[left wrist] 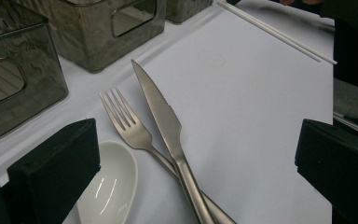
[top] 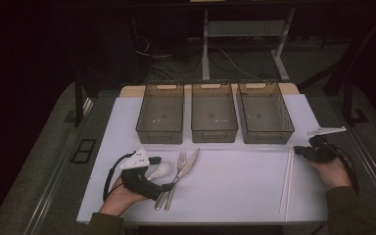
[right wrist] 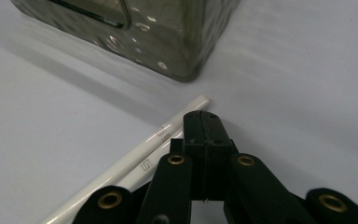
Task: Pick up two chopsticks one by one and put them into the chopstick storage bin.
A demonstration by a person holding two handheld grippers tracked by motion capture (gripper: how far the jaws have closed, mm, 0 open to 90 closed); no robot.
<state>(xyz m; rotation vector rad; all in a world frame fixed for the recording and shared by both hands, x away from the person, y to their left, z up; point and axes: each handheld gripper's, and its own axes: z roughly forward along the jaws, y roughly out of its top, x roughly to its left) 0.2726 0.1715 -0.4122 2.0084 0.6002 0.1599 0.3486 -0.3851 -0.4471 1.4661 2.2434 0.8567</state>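
Sorting appears not yet begun: the three bins [top: 214, 119] along the far edge of the table [top: 235, 191] hold nothing, while the spoon [top: 159, 170], fork [top: 176, 172] and knife [top: 188, 165] lie together at near left and the two white chopsticks [top: 288, 178] lie at near right. The left gripper [top: 162, 186] stands with jaws spread wide around the cutlery handles (the knife crosses over the fork), gripping nothing. The right gripper [right wrist: 201, 122] has its jaws pressed together, resting beside the far ends of the chopsticks without holding them.
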